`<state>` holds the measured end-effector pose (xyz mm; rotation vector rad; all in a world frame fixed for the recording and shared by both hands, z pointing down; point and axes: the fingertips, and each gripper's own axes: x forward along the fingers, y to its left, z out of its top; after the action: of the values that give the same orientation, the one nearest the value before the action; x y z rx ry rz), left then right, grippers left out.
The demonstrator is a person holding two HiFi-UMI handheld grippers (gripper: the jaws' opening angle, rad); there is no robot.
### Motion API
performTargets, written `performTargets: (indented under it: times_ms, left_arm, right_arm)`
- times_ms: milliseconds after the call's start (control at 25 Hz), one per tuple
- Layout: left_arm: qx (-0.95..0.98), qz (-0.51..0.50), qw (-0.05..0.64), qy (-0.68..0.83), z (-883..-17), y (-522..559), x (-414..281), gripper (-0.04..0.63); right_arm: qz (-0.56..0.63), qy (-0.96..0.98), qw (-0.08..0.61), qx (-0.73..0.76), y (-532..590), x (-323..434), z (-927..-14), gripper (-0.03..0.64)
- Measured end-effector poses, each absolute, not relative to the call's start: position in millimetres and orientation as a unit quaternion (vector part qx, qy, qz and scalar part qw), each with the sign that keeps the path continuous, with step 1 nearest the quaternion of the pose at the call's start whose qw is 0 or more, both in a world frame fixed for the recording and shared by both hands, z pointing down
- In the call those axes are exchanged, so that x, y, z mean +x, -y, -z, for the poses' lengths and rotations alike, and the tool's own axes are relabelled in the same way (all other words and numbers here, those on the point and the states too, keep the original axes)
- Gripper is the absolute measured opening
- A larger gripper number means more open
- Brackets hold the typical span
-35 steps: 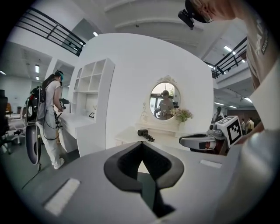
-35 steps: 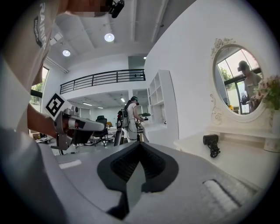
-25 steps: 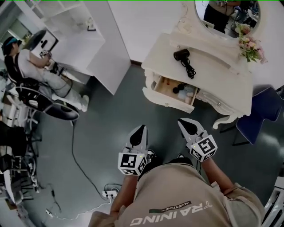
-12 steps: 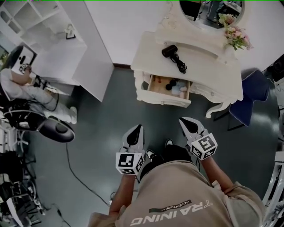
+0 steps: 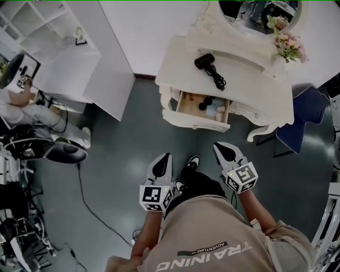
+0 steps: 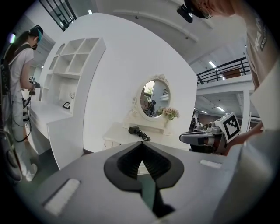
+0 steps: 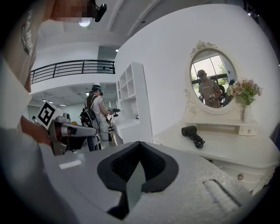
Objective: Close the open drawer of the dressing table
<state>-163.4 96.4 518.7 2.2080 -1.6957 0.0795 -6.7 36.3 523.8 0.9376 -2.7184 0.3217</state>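
Left gripper (image 6: 141,149): jaws clenched, tips meeting, nothing between. Right gripper (image 7: 139,149): jaws pressed together too, holding nothing. Both held near person's torso above grey floor (image 5: 133,143), touching nothing, well apart from dressing table (image 5: 249,85) on far side. Drawer (image 5: 195,121) stands pulled out at its left front, small items inside. Hair dryer (image 5: 205,61) with cord lies on its surface. Flowers (image 5: 289,45) far right, beside mirror (image 5: 260,13).

Drawer (image 5: 189,104) contents (image 5: 206,104), perhaps bottles, are too small to name.
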Motion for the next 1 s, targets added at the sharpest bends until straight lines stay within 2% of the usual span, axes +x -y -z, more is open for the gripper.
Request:
performTargets:
  times_ms: [320, 600, 1000]
  left_arm:
    - [0.798, -0.061, 0.166, 0.576, -514.0, -7.6, -166.2, 0.018]
    - [0.828, -0.07, 0.122, 0.542, -491.8, 75.1, -143.4, 0.018]
    - [0.835, -0.098, 0.108, 0.53, -483.9, 120.2, -147.1, 0.018]
  right_arm:
    - [-0.108, 0.929, 0.128, 0.33, 27.9, -12.8, -538.2, 0.002]
    - [-0.098, 0.924, 0.109, 0.353, 95.9, -7.0, -527.9, 0.002]
    - [-0.101, 0.918, 0.087, 0.373, 115.8, 5.6, -519.7, 0.002]
